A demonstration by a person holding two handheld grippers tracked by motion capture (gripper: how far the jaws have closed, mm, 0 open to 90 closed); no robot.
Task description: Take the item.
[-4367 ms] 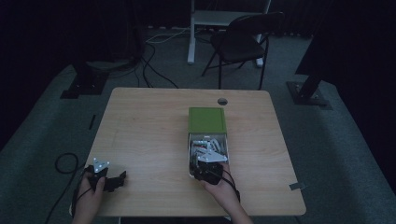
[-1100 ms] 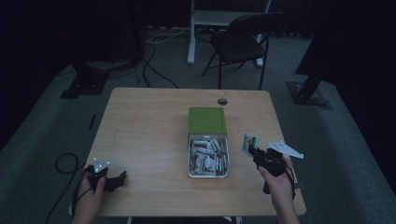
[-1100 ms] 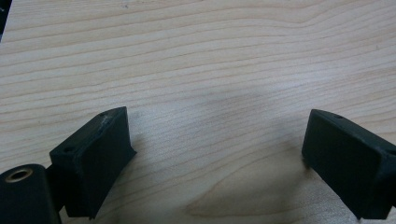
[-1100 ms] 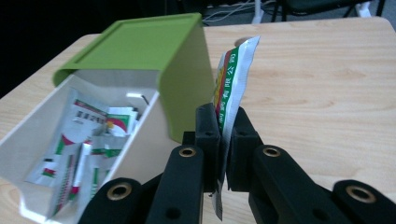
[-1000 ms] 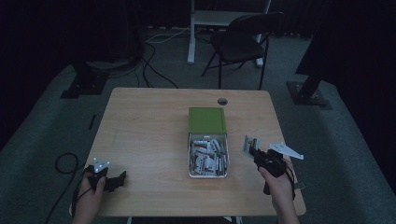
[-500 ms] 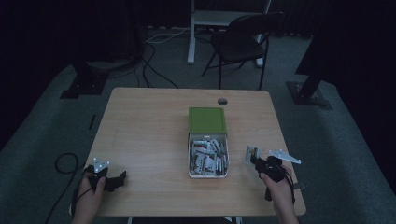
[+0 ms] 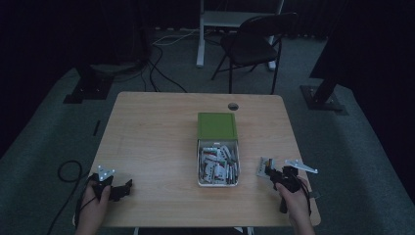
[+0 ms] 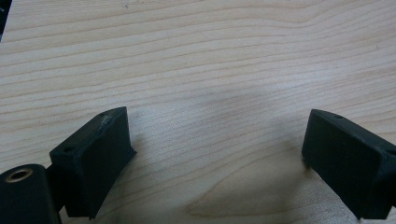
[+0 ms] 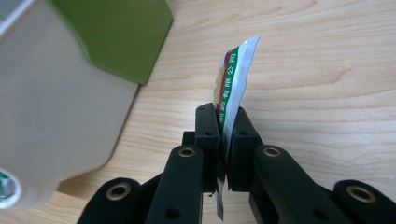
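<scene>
Wood-grain table [image 7: 161, 142] carried everything here. Right gripper [image 9: 223, 122] was clamped on a thin sachet [image 9: 232, 77], white foil with a green and red printed edge. The sachet stood on edge between the two black jaws, top end sticking up past the jaw tips, bottom end poking out below them. Jaws were nearly together, only the sachet's thickness between the pads.

In the high view the right gripper [image 7: 274, 172] sat near the table's right edge on the near side, just right of the open tin [image 7: 218, 183]. The sachet [image 7: 265, 165] showed at its tip, pointing left toward the tin but apart from it. Could not tell whether the sachet touched the table.

The tin was a pale rectangular box, middle of the table, holding more sachets [image 7: 219, 162] of the same kind, packed loosely. Its green lid [image 7: 217, 125] lay open on the far side, touching the tin's far end. In the right gripper view the tin wall [image 9: 51, 102] and green lid [image 9: 121, 32] sat just left of the jaws.

Left gripper [image 7: 122, 188] rested at the near left corner of the table, well apart from the tin. In the left gripper view its jaws stood wide apart, nothing between them, just bare wood [image 8: 210, 93] below.

A small round hole [image 7: 233, 106] sat in the table beyond the lid. A dark folding chair [image 7: 254, 44] stood on the floor past the far edge.
</scene>
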